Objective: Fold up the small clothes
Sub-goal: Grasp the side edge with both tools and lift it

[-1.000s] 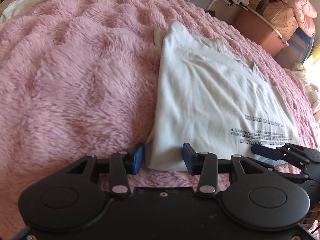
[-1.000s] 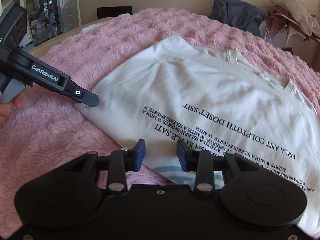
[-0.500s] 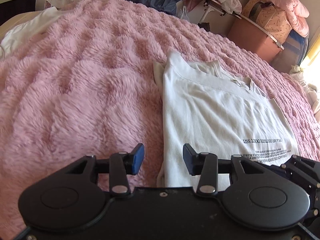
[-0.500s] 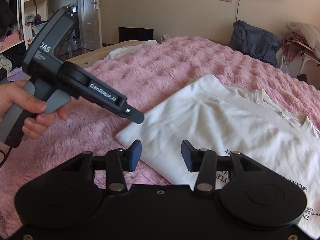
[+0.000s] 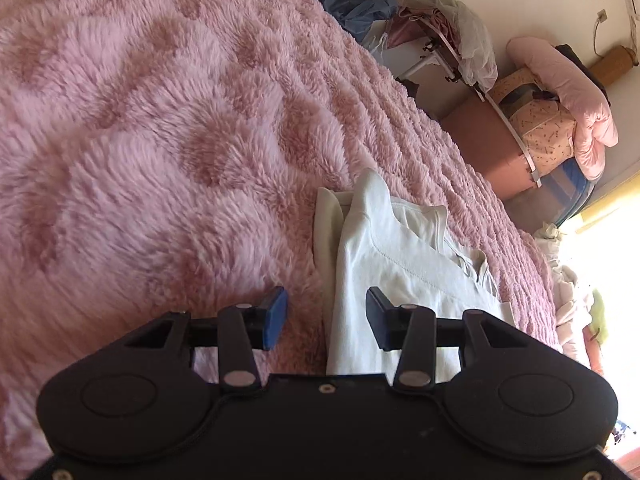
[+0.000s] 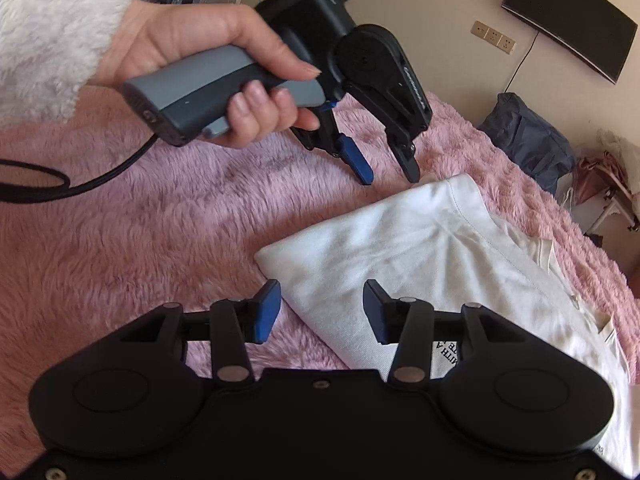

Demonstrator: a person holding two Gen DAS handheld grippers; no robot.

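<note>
Pink fluffy blanket [image 5: 168,128] over bed, cream wall [image 6: 400,20] with sockets [image 6: 493,37], dark screen [image 6: 572,20], sunlit window side.

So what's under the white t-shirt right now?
The white t-shirt lies on the fluffy pink blanket, folded over itself, a cream layer poking out beneath its far corner. What else it covers cannot be seen.

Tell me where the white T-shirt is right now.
The white T-shirt lies folded on the pink fluffy blanket, lower right in both wrist views, just ahead of the right gripper and below the left gripper.
</note>
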